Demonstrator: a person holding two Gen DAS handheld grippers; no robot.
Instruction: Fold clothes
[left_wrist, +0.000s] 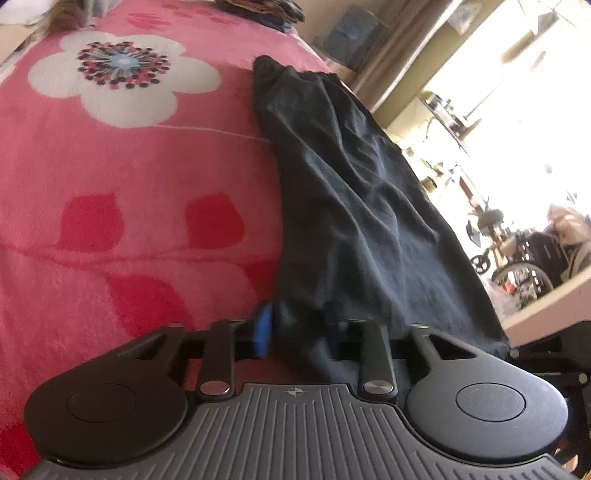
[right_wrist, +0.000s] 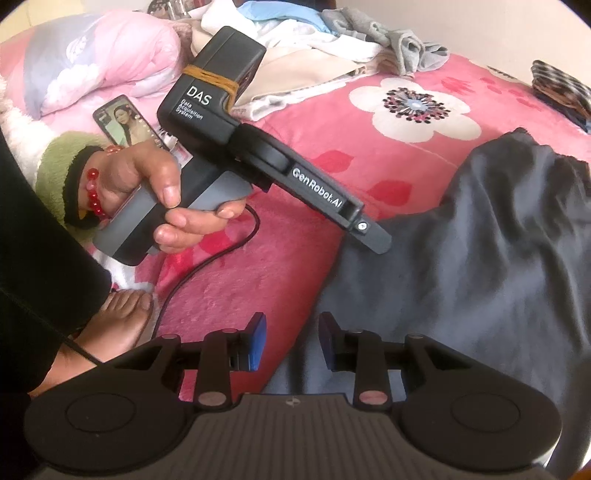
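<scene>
Left gripper (left_wrist: 295, 332): clamped on the dark garment (left_wrist: 354, 206).
Right gripper (right_wrist: 291, 343): jaws parted, grasping nothing.
Bed: pink floral blanket (left_wrist: 122, 177).

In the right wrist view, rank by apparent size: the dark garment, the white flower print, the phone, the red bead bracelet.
1. dark garment
2. white flower print
3. phone
4. red bead bracelet
Nearness may inflate the garment.

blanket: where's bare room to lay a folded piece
Free: the pink blanket left of the dark garment, around the white flower. Crowded: the far end, with the clothes pile, pink quilt and phone.
</scene>
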